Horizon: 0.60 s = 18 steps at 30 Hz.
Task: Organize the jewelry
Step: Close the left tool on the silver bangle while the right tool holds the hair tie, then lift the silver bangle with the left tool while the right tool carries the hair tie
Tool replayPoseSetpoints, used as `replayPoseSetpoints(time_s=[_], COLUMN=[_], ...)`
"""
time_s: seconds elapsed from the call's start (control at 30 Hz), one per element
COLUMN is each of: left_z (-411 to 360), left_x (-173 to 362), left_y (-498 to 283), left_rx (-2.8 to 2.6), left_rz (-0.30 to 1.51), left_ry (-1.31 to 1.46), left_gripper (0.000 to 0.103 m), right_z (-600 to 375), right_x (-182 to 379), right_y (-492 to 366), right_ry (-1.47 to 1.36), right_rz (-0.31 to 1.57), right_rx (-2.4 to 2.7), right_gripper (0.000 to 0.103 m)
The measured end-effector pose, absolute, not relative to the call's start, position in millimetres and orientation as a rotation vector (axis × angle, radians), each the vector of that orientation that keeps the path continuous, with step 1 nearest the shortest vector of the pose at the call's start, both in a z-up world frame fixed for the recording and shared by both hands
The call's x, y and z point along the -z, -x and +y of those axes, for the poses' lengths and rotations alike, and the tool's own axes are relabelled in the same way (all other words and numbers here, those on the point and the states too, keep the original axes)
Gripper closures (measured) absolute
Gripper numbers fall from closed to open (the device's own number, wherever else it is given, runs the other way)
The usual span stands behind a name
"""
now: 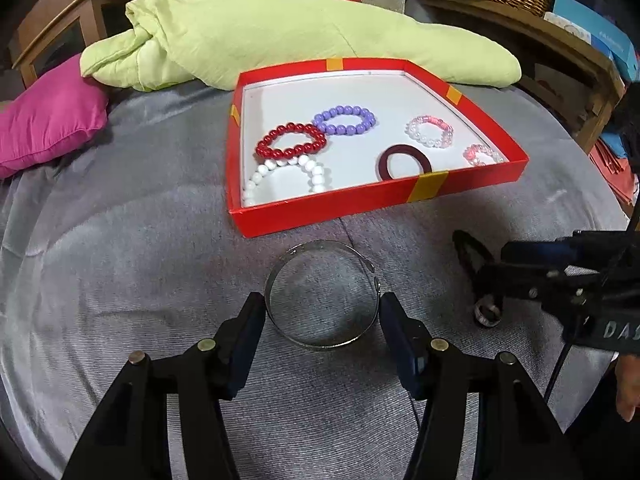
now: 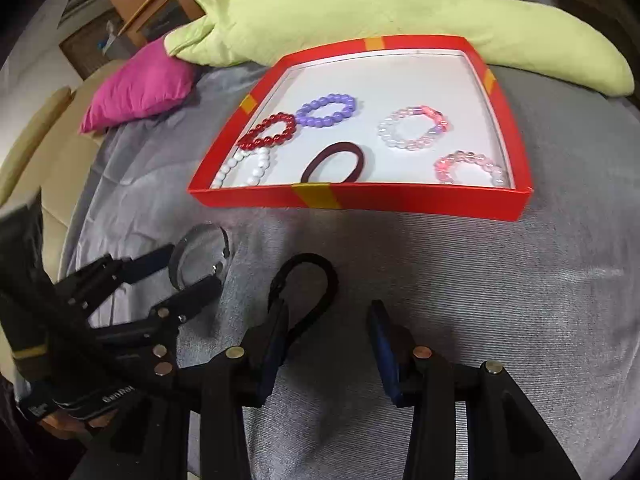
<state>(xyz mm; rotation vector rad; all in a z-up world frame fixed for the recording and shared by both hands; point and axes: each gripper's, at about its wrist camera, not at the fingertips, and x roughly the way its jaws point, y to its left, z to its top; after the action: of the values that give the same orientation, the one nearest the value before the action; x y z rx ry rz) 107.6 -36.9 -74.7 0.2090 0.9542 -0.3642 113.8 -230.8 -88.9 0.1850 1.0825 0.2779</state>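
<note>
I'm working over the grey blanket (image 1: pixel 160 240), soft and a bit lumpy, so anything thin sinks into the nap. That's why I come in low. At the back lie the green quilt (image 1: pixel 300 36) and the pink cushion (image 1: pixel 48 116), well out of my way.

The red box lid (image 1: pixel 360 204) sits open side up, just beyond both tools, serving as the tray. I reckon it's placed that close so each carry is short. Inside already: the white bead bracelet (image 1: pixel 316 172) with the red bead bracelet (image 1: pixel 292 142) overlapping it, the purple bead bracelet (image 1: pixel 345 120) touching the red one, the maroon hair band (image 1: pixel 404 162) near the front wall, and two pink-and-clear bracelets (image 2: pixel 412 128) toward the right side. So most of the sorting looks done.

Now my left gripper (image 1: pixel 322 312): jaws apart, straddling the silver bangle (image 1: pixel 320 292), which lies flat on the blanket in front of the lid. The fingers sit just outside its rim on either side, not yet squeezing by my read. Straddling across the width should give a firm pinch on a stiff hoop.

My right gripper (image 2: pixel 330 320) is spread too, holding nothing. The black hair tie (image 2: pixel 308 284) lies by its left finger, touching or nearly so; I can't tell which.

Smallest: a ring (image 1: pixel 488 314) on the blanket, under the right tool as the left camera sees it.
</note>
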Motion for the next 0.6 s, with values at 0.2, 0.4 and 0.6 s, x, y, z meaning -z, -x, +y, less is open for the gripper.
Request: replayPoseSetpoints(time_s=[0.2, 0.4, 0.6], left_z=[-26, -22, -20], left_x=[68, 55, 47], left_y=[-106, -100, -99], left_rx=[0.332, 0.309, 0.292], left_rz=[0.936, 0.879, 0.844], left_ry=[-0.204, -0.217, -0.217], left_gripper=[0.042, 0.042, 0.042], right_z=[-226, -237, -255], right_x=[91, 80, 69], right_y=[-113, -110, -108], right_ry=[-0.149, -0.184, -0.242], right_rz=[1.073, 1.017, 0.978], right_rx=[-0.284, -0.295, -0.314], right_gripper=[0.095, 0.097, 0.097])
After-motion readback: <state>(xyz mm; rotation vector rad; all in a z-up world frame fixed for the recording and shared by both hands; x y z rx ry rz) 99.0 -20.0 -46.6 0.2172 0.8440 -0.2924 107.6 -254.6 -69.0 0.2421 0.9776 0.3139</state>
